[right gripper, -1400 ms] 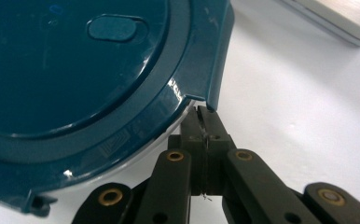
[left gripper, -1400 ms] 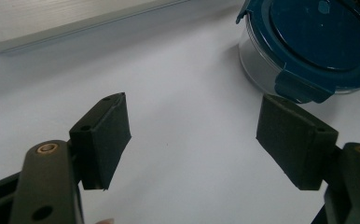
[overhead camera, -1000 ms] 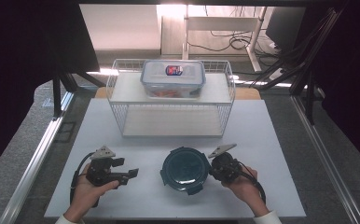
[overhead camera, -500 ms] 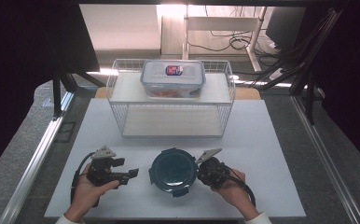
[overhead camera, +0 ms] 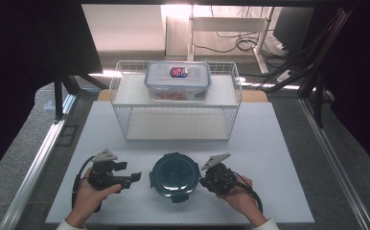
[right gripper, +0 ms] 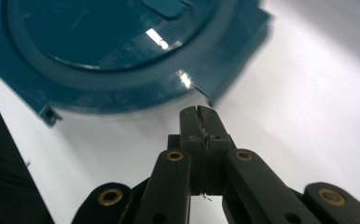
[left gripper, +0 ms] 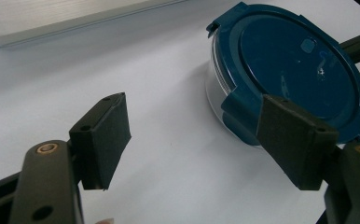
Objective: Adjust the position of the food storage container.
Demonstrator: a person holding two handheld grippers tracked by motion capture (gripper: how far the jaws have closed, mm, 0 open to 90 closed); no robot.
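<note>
A round clear container with a dark teal lid (overhead camera: pixel 173 176) stands on the white table near its front edge. My left gripper (overhead camera: pixel 131 178) lies to its left, pointing at it, jaws open with nothing between them. In the left gripper view the gripper (left gripper: pixel 199 140) has its pads apart, and the teal lid (left gripper: pixel 290 70) sits just beyond the right pad (left gripper: pixel 294 140). My right gripper (overhead camera: pixel 205 181) is on the container's right side, jaws shut and empty. In the right gripper view the gripper (right gripper: pixel 199 116) has its tips right at the rim of the lid (right gripper: pixel 122 46).
A white wire rack (overhead camera: pixel 176 112) stands across the middle of the table. On its top shelf rests a clear rectangular box (overhead camera: pixel 177 81) with a snap lid and food inside. Metal rails run along both table sides.
My right gripper has moved left against the container, and the container has slid a little to the left, toward the left gripper. The left gripper has stayed put.
</note>
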